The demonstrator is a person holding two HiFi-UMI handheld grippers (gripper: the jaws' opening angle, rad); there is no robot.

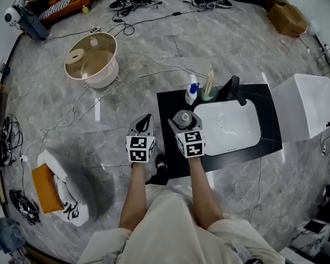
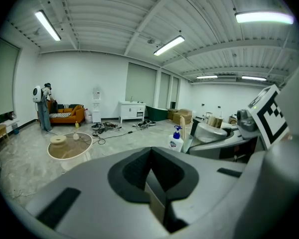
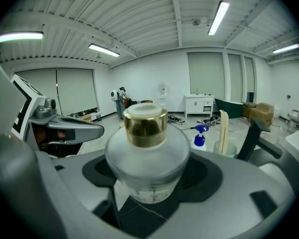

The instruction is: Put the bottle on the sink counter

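A squat frosted-glass bottle (image 1: 183, 118) with a gold cap sits between the jaws of my right gripper (image 1: 182, 121), which is shut on it. In the right gripper view the bottle (image 3: 147, 148) stands upright in the right gripper (image 3: 148, 176), over the black marble sink counter (image 1: 169, 100); whether its base touches I cannot tell. It is at the counter's left part, beside the white basin (image 1: 234, 126). My left gripper (image 1: 146, 120) hangs just left of the counter's edge over the floor. Its jaws are shut with nothing between them, as the left gripper (image 2: 150, 153) view shows.
On the counter's far side stand a blue-topped pump dispenser (image 1: 192, 93), a cup of sticks (image 1: 209, 91) and a black faucet (image 1: 232, 89). A white cabinet (image 1: 305, 106) adjoins the right end. A round tub (image 1: 92, 59) and cables (image 1: 148, 65) lie on the floor.
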